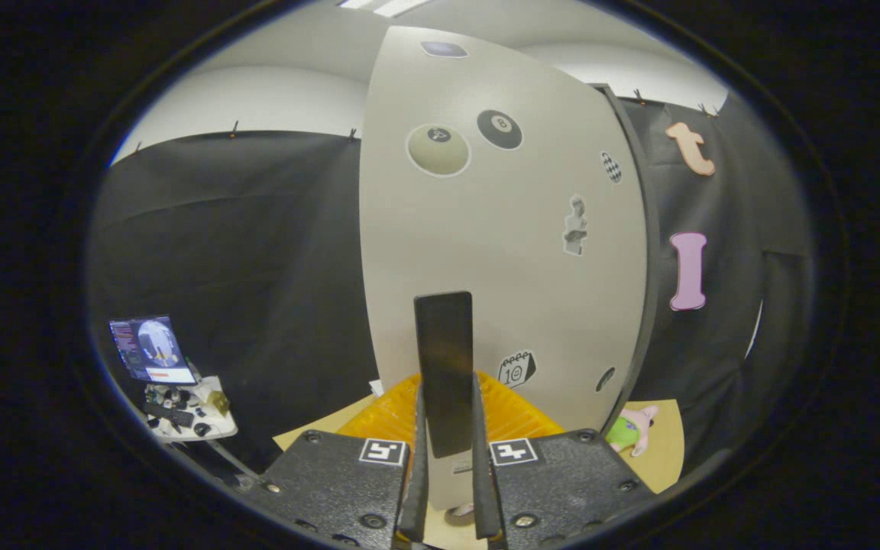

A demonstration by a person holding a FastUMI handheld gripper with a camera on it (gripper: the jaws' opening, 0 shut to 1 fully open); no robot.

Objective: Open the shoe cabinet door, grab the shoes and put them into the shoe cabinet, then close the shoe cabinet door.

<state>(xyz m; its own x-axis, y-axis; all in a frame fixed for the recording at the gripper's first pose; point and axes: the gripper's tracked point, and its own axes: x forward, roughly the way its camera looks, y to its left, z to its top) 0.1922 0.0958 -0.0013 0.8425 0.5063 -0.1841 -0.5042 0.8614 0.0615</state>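
Note:
The shoe cabinet door [486, 252] is a tall pale panel with several stickers, and it stands right in front of me. A dark strip [638, 267] runs down its right side. Its dark upright bar handle [444, 359] sits between my fingers. My gripper [446, 428] is shut on this handle, with one finger pressing each side of its lower part. The handle's top end stands free above the fingertips [418, 428].
An orange ribbed thing [383, 416] lies low on both sides of the handle, at the door's foot. A pink and green plush toy [631, 429] lies on a tan mat [665, 451] to the right. Far left, a small table carries a monitor [151, 350].

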